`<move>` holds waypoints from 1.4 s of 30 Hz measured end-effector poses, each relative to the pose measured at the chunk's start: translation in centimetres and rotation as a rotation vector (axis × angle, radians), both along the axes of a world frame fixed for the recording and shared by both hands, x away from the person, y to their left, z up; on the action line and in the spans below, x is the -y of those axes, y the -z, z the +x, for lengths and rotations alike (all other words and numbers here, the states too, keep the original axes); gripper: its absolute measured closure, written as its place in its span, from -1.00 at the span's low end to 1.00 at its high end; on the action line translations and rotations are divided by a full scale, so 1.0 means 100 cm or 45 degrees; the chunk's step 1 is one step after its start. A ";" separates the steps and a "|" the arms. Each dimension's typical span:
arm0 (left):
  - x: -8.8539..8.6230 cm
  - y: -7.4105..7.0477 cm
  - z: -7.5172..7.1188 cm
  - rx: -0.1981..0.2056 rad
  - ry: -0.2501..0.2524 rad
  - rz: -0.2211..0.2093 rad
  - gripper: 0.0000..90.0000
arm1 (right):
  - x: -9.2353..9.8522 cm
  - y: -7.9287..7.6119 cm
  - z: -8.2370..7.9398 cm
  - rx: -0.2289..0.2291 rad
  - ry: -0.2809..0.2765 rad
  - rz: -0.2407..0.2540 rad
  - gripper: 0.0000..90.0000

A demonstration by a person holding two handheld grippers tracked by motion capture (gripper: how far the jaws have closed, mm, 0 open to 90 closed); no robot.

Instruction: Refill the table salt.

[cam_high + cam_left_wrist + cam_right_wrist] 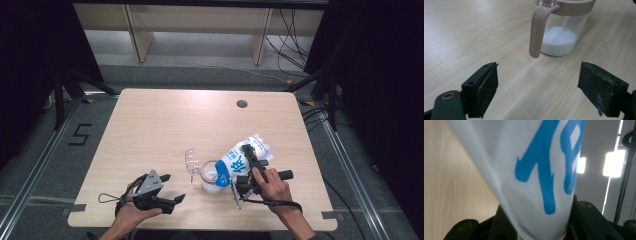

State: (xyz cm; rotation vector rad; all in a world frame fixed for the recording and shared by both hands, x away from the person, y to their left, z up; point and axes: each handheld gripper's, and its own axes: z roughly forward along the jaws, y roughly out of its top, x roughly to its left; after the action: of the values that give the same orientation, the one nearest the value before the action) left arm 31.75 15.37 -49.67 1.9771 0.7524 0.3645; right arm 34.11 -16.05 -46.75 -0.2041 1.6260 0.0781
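We saw a white bag (245,156) with blue lettering, a clear jug (560,27) with beige handle and rim holding white powder, and a pale wood-grain tabletop (165,125).

Bare counter (165,120) left & far side; jug (210,180) w/ tilted bag (245,155) blocking centre-right.

The person's left hand (131,212) rests low near the desk's near-left corner, holding the left gripper (172,189) level, its jaws standing wide apart with nothing between them and pointing toward the desk's middle. The right hand (272,186) sits near the near edge, right of centre, its forearm angling in from below; the right gripper (248,154) points away, jaws clamped on a bag
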 end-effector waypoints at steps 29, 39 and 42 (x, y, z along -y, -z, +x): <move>-0.001 0.000 0.001 0.002 0.014 0.032 -0.65 | 0.000 -0.001 -0.001 0.005 0.000 0.001 0.53; 0.000 0.000 0.000 0.000 0.001 0.008 -0.65 | 0.000 0.000 0.000 -0.009 0.001 0.018 0.54; 0.000 0.000 0.000 0.001 0.001 0.007 -0.65 | 0.000 0.001 -0.001 -0.012 0.003 0.021 0.54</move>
State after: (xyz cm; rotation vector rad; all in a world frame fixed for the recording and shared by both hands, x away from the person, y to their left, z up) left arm 31.77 15.39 -49.67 1.9827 0.7505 0.3671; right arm 34.05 -16.04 -46.81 -0.1896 1.6341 0.0910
